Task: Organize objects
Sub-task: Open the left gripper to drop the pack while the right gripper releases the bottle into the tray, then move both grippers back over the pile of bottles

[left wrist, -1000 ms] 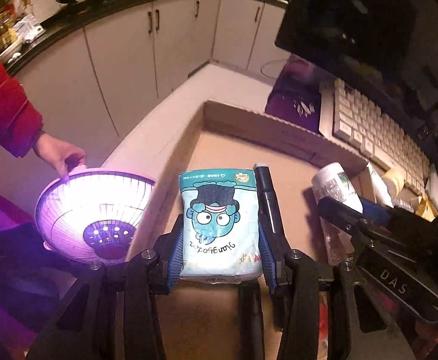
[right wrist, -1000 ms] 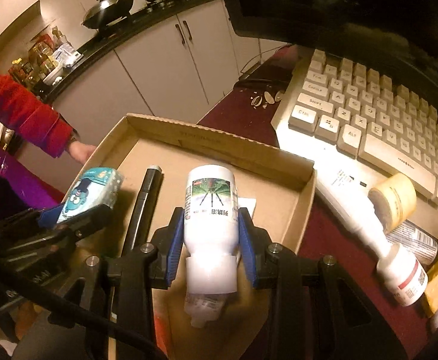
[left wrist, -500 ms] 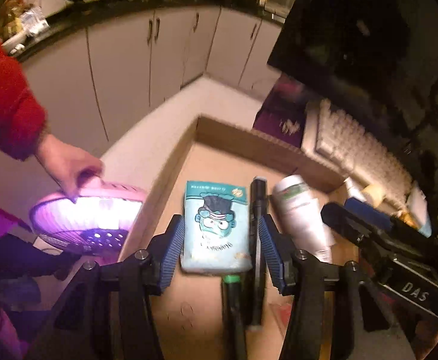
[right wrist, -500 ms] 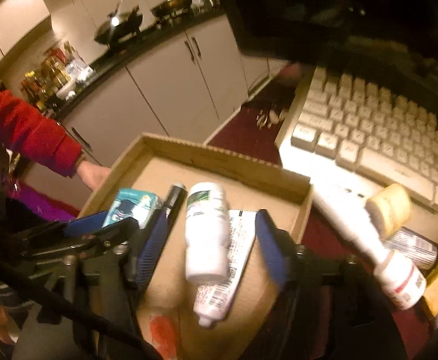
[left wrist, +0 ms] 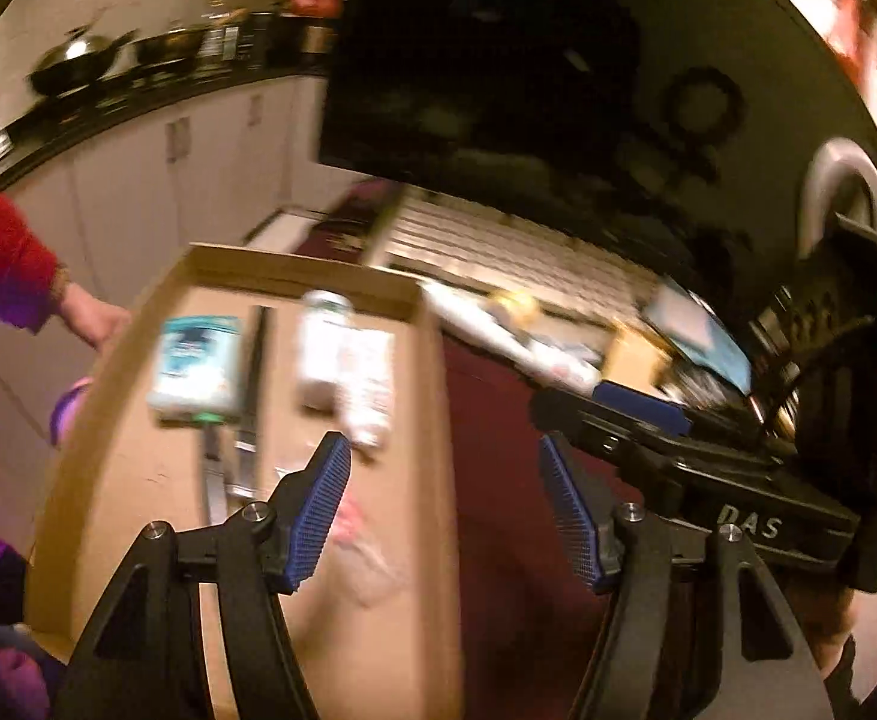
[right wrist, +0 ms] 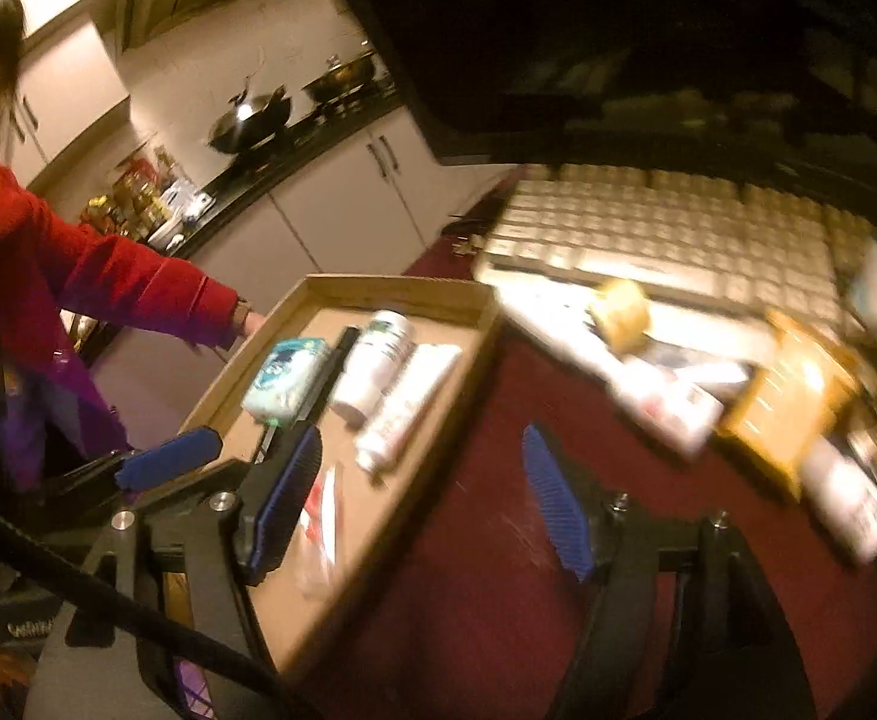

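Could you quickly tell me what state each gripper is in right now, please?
Left gripper: open, holding nothing; its jaws have just been opening.
Right gripper: open, holding nothing; its jaws have just been opening.

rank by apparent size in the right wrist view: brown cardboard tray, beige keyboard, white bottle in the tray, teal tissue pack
1. Brown cardboard tray
2. Beige keyboard, close to the tray, and it lies farther away
3-4. White bottle and teal tissue pack: too alike to rank

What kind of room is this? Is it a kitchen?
Probably a home kitchen with a desk in it. A wok sits on a dark counter above white cabinets, and close by there is a keyboard under a big dark screen.
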Demonstrator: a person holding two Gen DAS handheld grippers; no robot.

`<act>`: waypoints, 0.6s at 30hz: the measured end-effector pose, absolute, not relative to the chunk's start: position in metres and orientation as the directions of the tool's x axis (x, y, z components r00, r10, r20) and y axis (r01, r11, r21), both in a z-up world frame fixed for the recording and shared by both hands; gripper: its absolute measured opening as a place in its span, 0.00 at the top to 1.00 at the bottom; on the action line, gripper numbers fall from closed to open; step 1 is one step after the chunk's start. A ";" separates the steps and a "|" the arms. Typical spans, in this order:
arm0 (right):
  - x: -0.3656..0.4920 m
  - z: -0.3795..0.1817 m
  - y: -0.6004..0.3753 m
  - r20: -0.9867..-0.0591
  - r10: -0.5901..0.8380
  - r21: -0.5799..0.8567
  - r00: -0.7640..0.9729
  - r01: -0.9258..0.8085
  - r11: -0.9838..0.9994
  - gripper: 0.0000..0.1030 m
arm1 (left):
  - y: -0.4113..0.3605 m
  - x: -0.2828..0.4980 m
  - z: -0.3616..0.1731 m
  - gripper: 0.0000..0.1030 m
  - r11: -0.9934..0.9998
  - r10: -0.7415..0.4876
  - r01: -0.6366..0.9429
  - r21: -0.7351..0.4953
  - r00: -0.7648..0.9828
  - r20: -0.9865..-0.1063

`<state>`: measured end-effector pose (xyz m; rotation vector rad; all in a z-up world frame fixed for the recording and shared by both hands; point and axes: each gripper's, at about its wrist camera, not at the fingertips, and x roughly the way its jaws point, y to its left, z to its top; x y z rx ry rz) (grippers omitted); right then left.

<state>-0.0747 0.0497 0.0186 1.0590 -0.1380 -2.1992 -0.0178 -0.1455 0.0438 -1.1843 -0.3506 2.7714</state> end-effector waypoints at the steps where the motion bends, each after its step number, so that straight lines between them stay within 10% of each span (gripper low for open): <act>1: -0.073 0.017 0.058 -0.654 -0.616 0.370 -0.440 0.524 -0.767 0.32 | -0.136 -0.019 0.042 0.43 -0.969 0.194 -0.021 -0.247 -0.682 -0.705; 18: -0.070 -0.020 0.191 -0.693 -0.491 0.400 -0.528 0.285 -0.871 0.31 | -0.051 0.008 0.025 0.43 -0.971 0.235 -0.109 -0.214 -0.619 -0.750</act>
